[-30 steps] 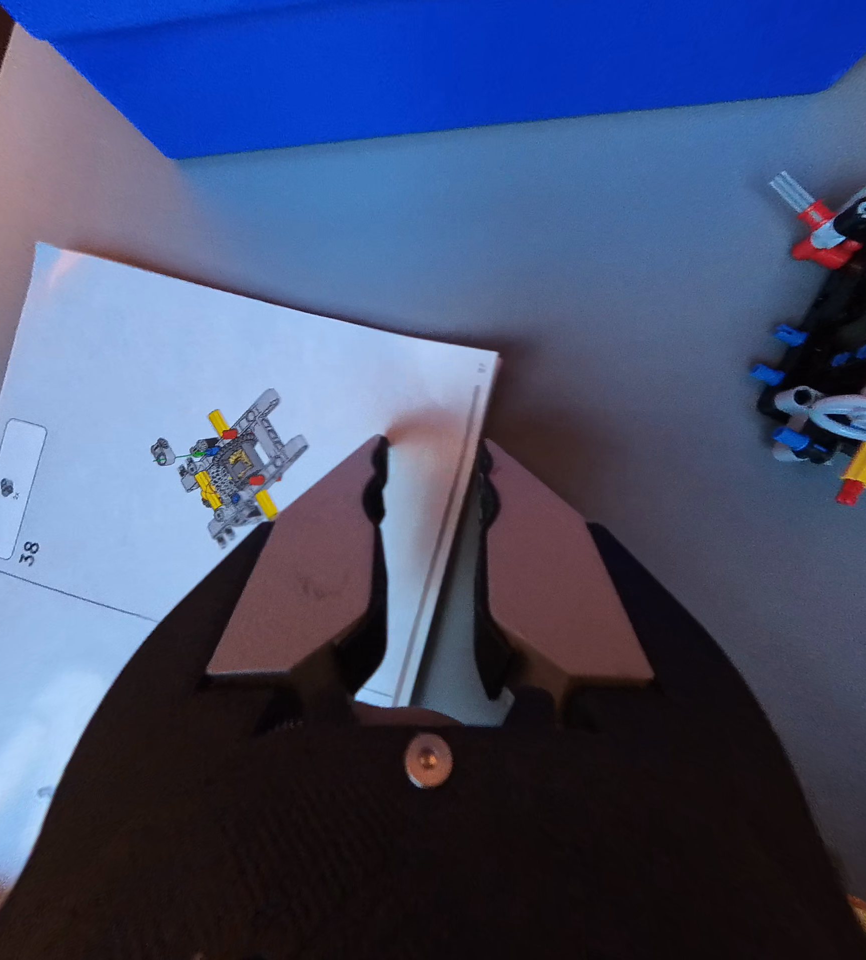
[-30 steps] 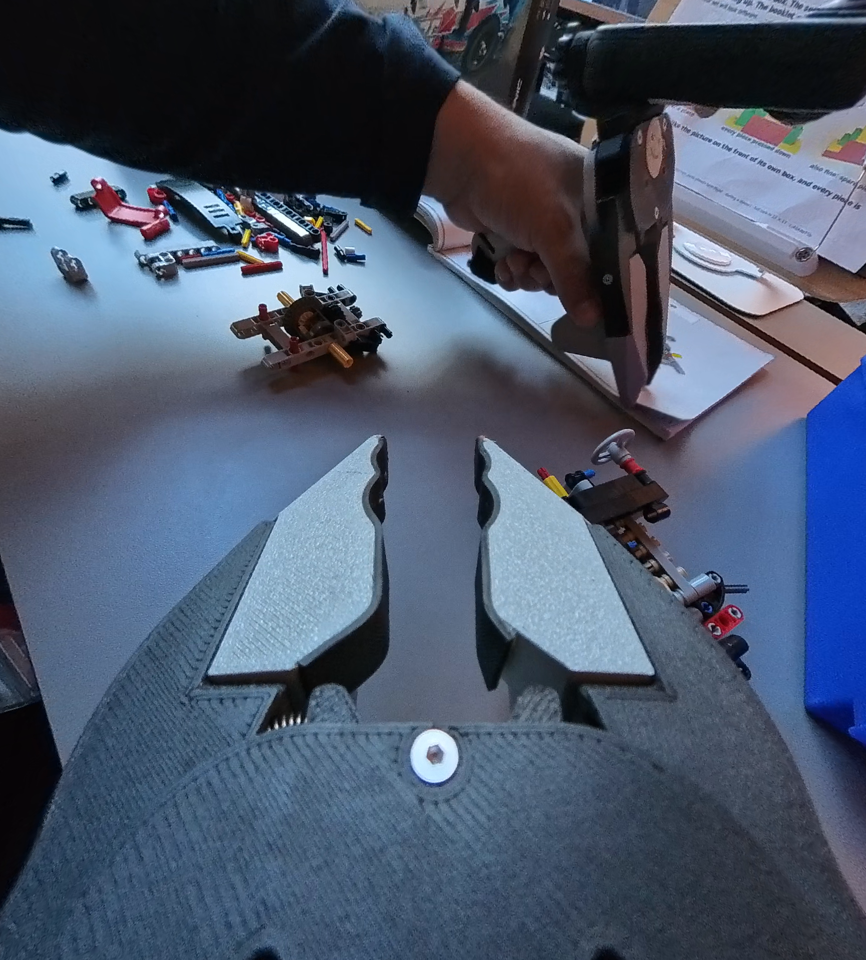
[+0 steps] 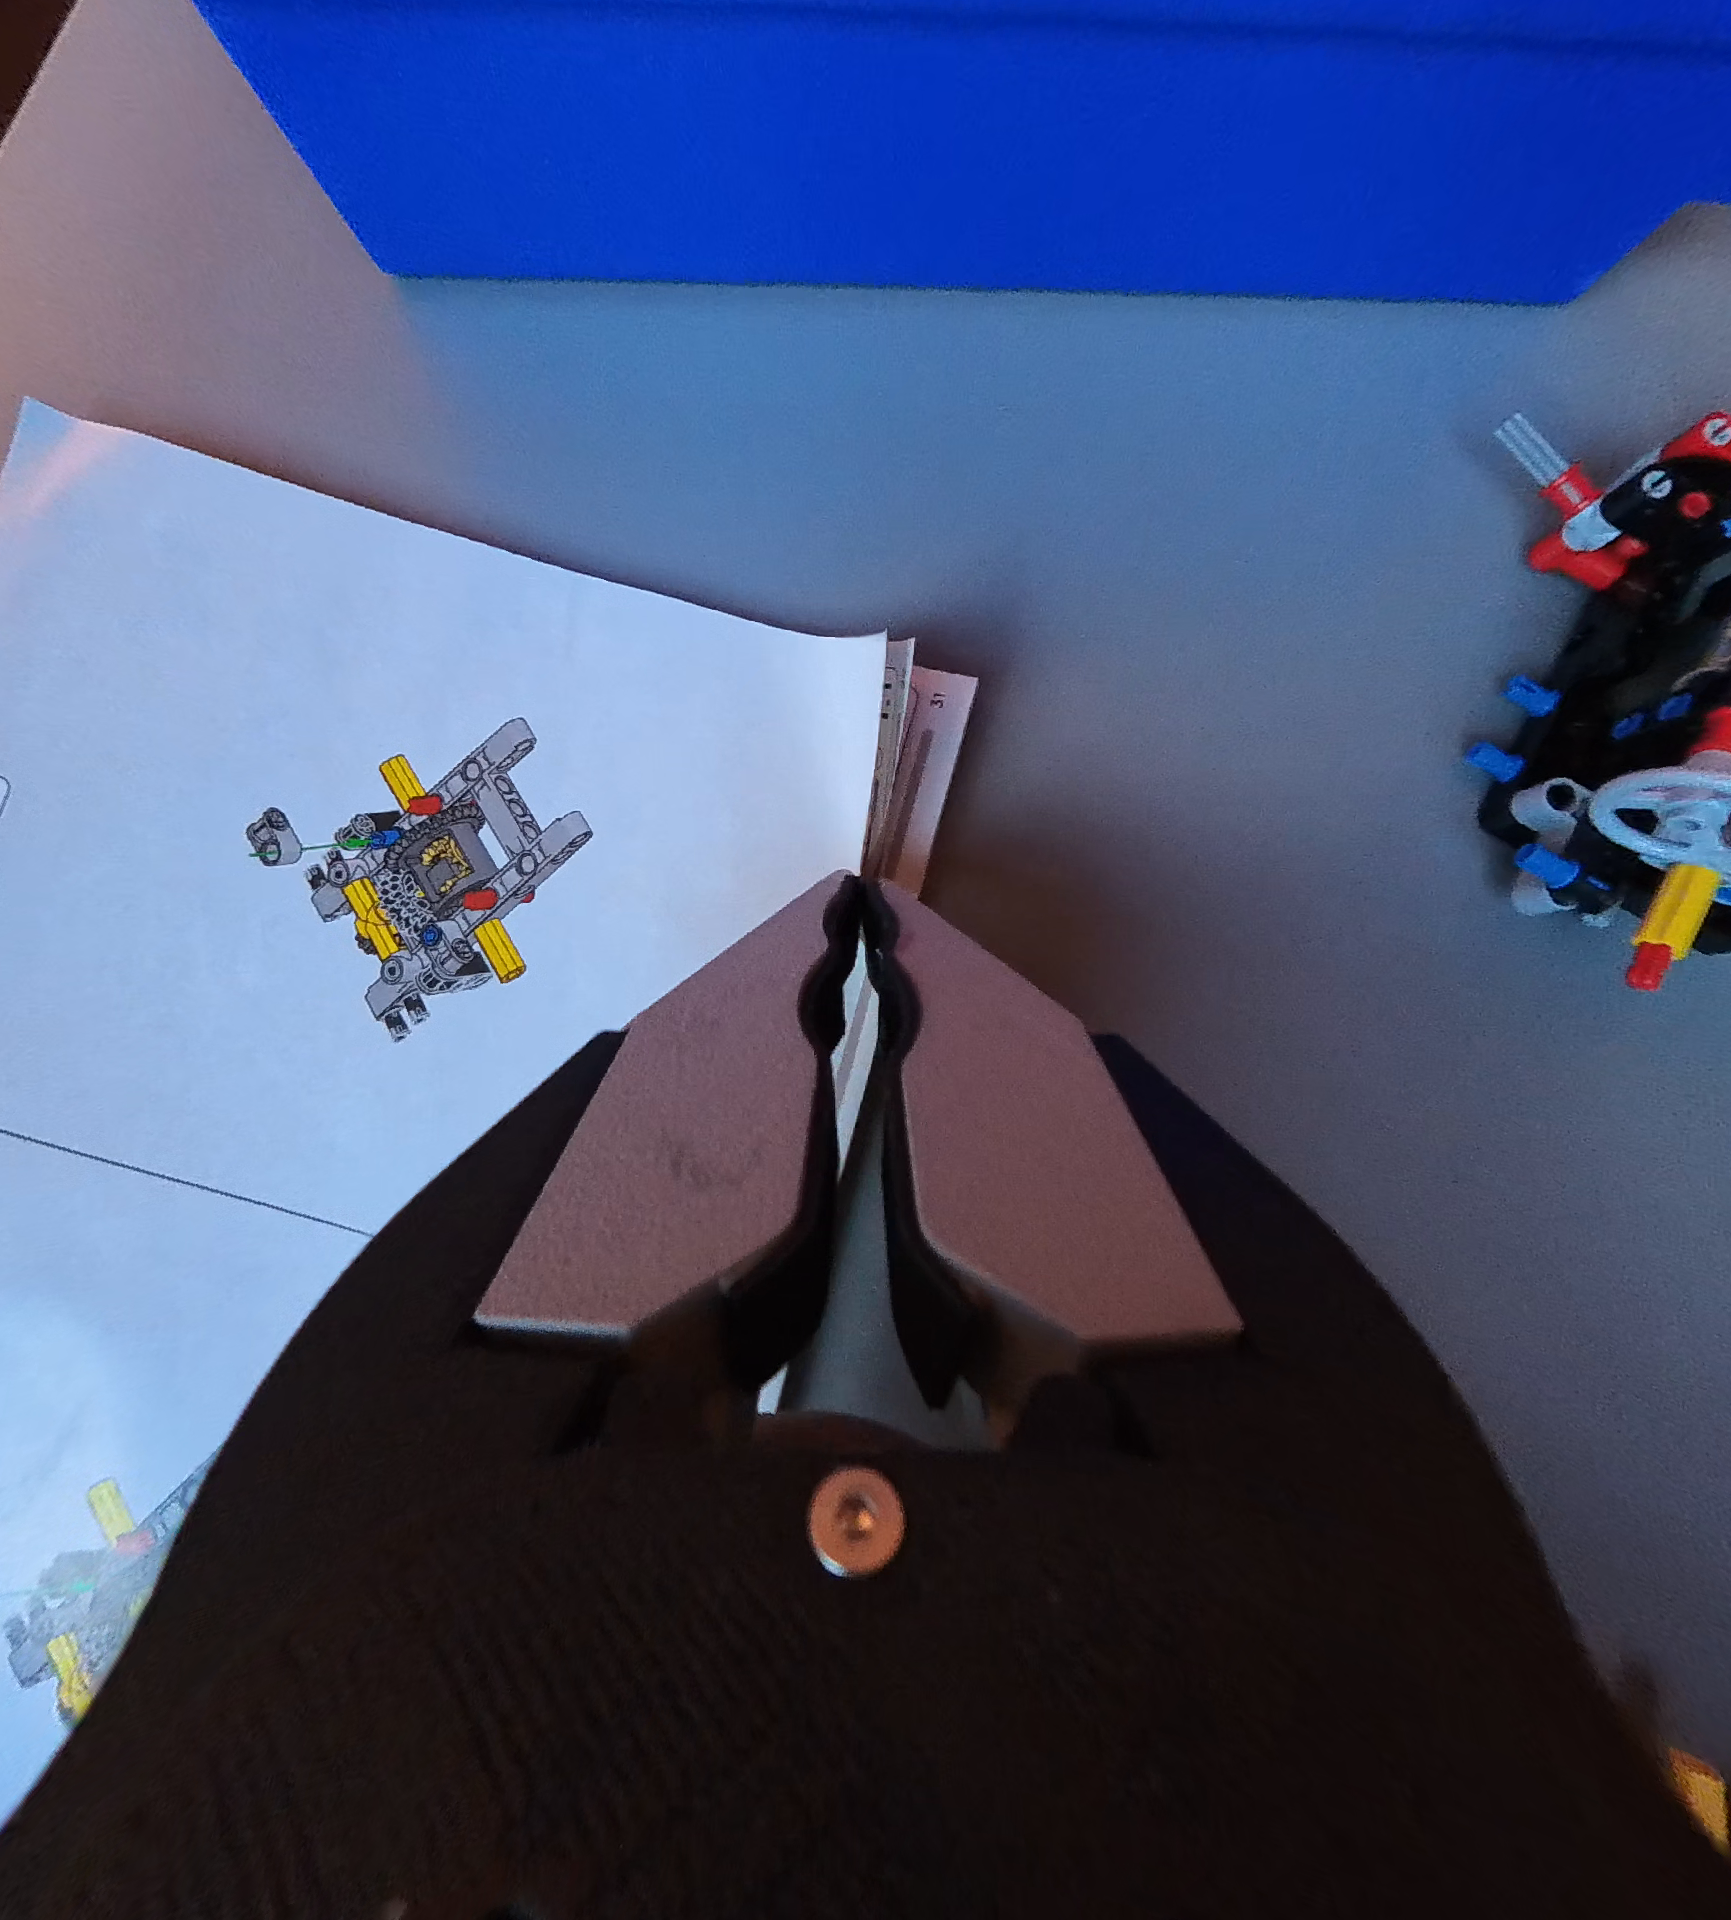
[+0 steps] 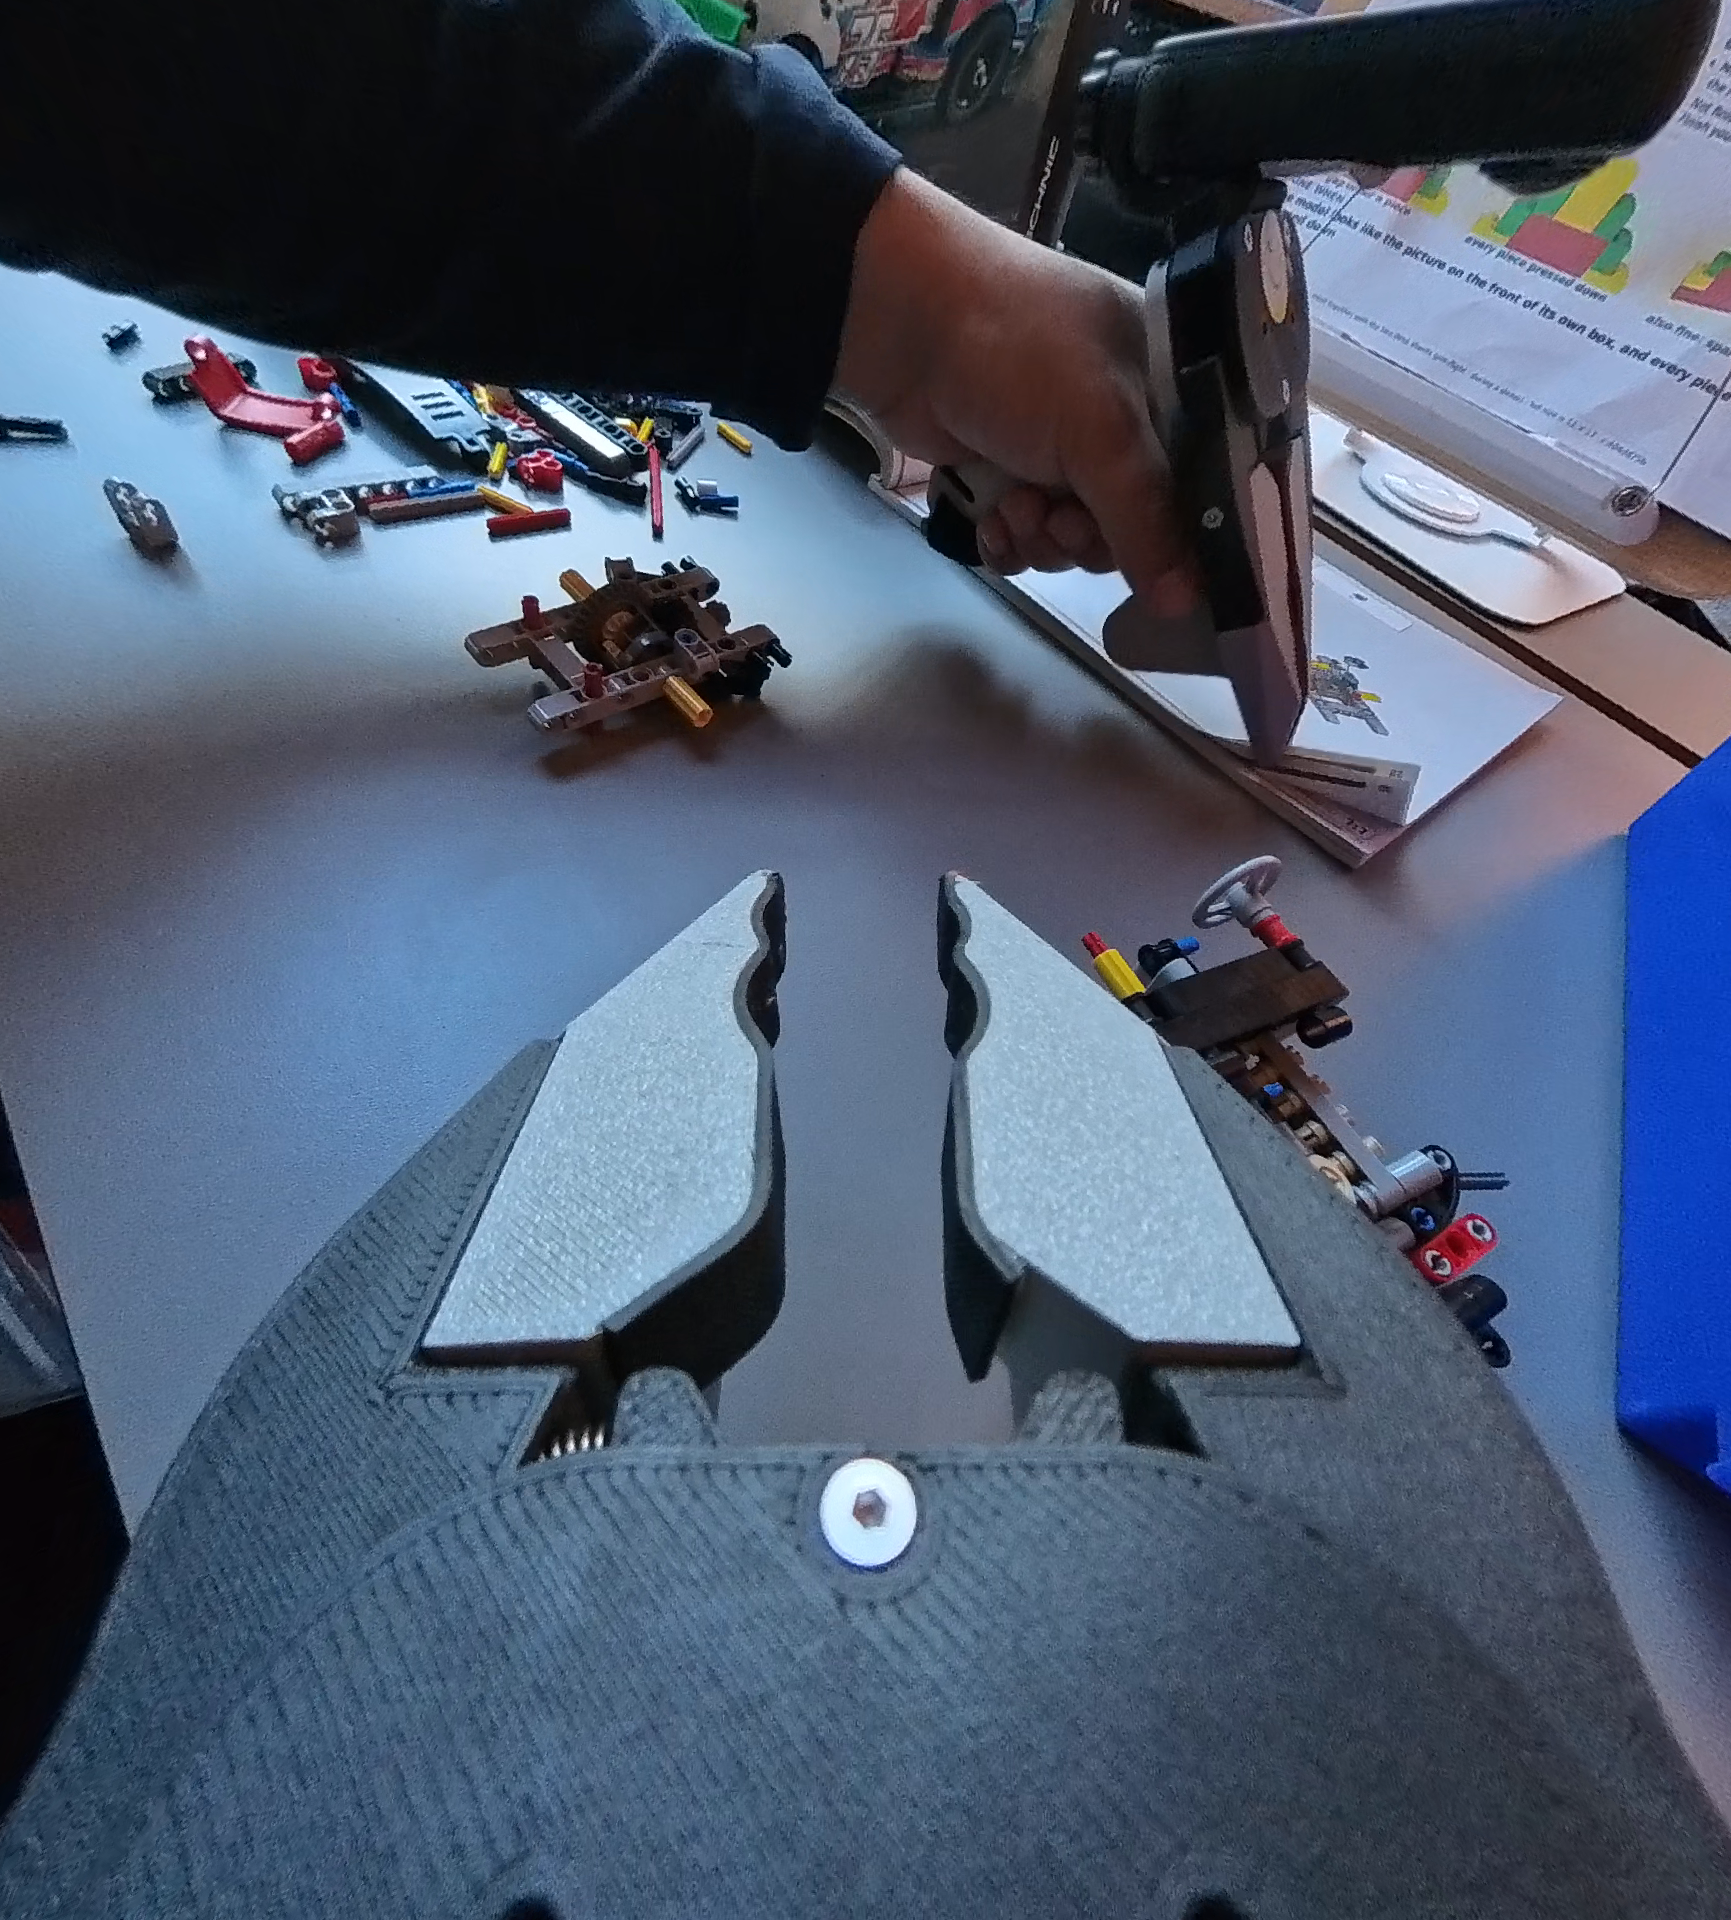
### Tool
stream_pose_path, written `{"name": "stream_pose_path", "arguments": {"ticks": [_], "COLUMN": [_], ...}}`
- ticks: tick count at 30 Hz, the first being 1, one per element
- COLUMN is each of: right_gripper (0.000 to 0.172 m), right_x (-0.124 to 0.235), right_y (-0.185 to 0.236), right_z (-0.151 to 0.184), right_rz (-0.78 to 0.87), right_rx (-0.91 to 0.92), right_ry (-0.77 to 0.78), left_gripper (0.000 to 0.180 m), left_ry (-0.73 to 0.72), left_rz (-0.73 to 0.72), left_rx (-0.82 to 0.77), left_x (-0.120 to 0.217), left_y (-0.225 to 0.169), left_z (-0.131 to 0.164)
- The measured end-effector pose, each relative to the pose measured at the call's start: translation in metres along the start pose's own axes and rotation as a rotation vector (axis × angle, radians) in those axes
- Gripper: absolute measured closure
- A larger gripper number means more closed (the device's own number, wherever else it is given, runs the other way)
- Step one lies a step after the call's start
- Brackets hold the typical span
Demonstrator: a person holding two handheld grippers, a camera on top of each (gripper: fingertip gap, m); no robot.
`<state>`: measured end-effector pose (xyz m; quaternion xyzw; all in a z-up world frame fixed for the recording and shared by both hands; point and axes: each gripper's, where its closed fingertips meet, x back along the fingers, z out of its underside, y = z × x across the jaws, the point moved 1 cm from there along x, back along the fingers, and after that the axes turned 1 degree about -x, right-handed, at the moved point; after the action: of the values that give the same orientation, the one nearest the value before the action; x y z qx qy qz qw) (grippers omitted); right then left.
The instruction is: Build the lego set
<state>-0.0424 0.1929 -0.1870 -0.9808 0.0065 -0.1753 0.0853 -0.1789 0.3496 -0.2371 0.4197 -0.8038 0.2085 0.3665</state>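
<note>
At centre frame of the left wrist view, the left gripper (image 3: 859, 902) is clenched on the edge of the top page (image 3: 528, 748) of an instruction booklet (image 4: 1360, 821); that page rides slightly above the fanned pages beneath and is not turned over. Lower centre of the right wrist view, the right gripper (image 4: 861, 899) stands released, nothing between its fingers, above bare grey table (image 4: 425, 935). Just right of it lies a brick assembly with a steering wheel (image 4: 1245, 997). A second assembly (image 4: 622, 649) and loose parts (image 4: 445, 457) sit upper left.
</note>
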Motion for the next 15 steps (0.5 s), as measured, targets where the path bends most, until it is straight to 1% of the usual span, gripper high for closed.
{"name": "stream_pose_path", "arguments": {"ticks": [10, 15], "right_gripper": [0.147, 0.147], "right_x": [0.0032, 0.0028], "right_y": [-0.0066, -0.0055], "right_z": [-0.0054, -0.0050], "right_rz": [0.009, 0.012], "right_rx": [-0.045, -0.032], "right_ry": [-0.046, -0.042], "left_gripper": [0.180, 0.180], "left_ry": [-0.024, -0.063], "left_rz": [0.008, 0.063], "left_rx": [0.014, 0.072], "left_x": [0.0026, 0.0093], "left_y": [-0.0001, 0.0008], "left_z": [-0.0007, -0.0039]}}
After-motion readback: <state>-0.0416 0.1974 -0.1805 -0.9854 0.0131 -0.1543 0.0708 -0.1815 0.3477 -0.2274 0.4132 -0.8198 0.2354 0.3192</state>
